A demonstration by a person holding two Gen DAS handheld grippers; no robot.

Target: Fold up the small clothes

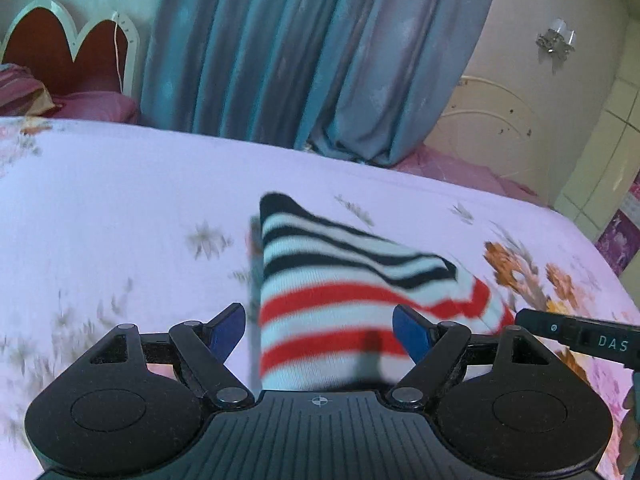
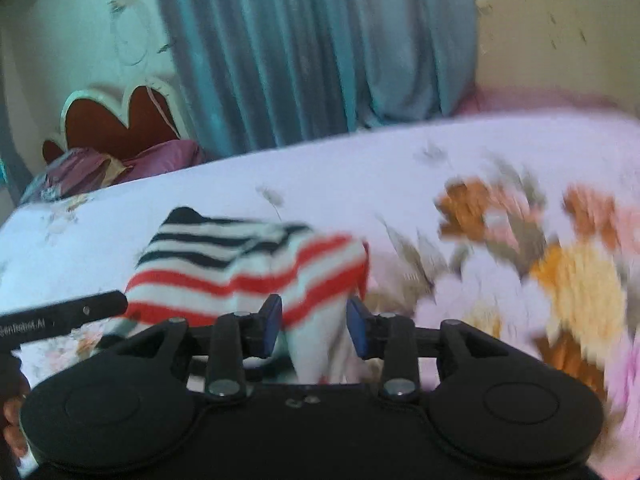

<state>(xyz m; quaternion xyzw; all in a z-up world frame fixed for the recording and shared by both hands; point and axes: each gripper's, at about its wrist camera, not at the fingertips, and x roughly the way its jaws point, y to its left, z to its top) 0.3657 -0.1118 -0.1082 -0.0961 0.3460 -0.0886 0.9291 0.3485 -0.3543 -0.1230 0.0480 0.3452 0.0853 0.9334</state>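
Note:
A small striped garment (image 1: 340, 288), white with navy stripes at the far end and red stripes at the near end, lies on the bed. My left gripper (image 1: 320, 328) is open, its blue pads (image 1: 228, 328) spread wide either side of the garment's near end. In the right wrist view the same garment (image 2: 248, 268) lies folded over. My right gripper (image 2: 314, 328) is open, with the garment's near white edge hanging between its blue pads (image 2: 272, 324). Neither gripper pinches the cloth. The right view is blurred.
The bed has a pink floral sheet (image 1: 120, 200) with large orange flowers at the right (image 2: 560, 272). Blue curtains (image 1: 300, 48) hang behind the bed. A red headboard (image 1: 68, 52) and purple pillows (image 1: 96, 106) are at far left. The other gripper's body (image 1: 580, 336) shows at right.

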